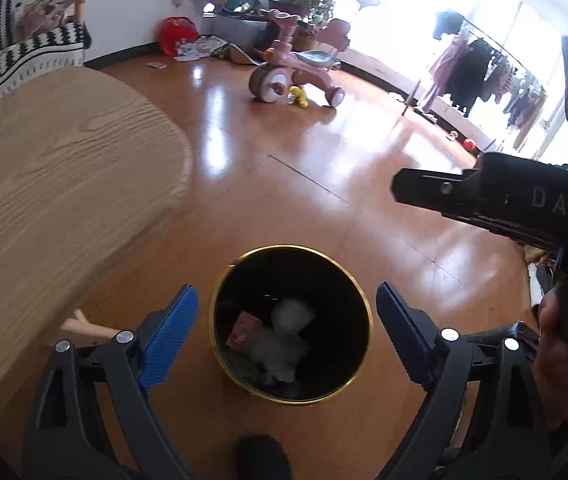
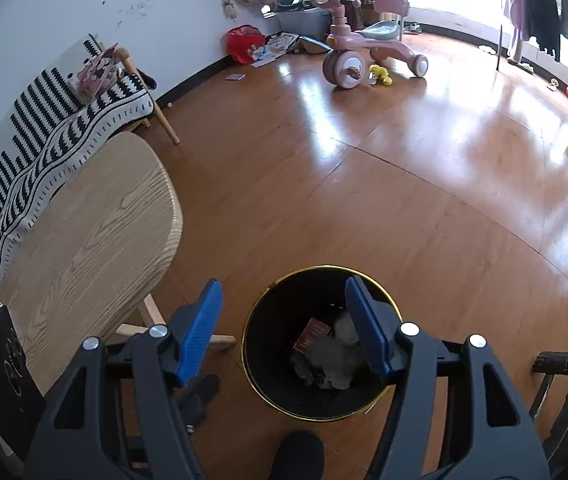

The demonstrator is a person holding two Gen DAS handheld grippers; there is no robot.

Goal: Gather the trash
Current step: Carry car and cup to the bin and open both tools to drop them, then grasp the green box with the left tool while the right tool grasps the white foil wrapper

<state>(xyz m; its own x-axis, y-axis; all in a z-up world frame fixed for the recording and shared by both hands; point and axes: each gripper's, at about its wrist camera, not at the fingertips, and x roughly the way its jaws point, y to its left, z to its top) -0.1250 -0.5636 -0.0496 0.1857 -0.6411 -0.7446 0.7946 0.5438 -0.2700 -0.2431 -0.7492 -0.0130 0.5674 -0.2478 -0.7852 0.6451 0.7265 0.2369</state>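
Hanging over a round black bin (image 1: 291, 324) with a thin gold rim, standing on a glossy orange-brown wooden floor (image 1: 324, 184). Inside the bin, heaped trash (image 1: 284, 344): pale crumpled tissue or wrapping, blurred in the left wrist view, beside a small red printed packet (image 2: 311, 334) leaning against the left inner wall; some greenish scraps lower down, too dim to name. Left claw (image 1: 287, 328) spread wide, nothing between its ribbed blue pads (image 1: 169, 336), bin mouth framed between them. Right claw (image 2: 281, 328) also parted, empty, its right pad overlapping the bin's opening, its left pad out over the floor. Black body of the right claw also seen at the right edge of the left wrist view, gripped by a hand (image 1: 560, 356). To the left, a pale wood-grained counter (image 2: 95, 232) with a rounded edge and light wooden legs. Behind it, a black-and-white knitted blanket (image 2: 43, 136) with a zigzag pattern. Far across the floor, a pink tricycle (image 2: 364, 52) with a small yellow toy (image 2: 380, 74) beside its front wheel.
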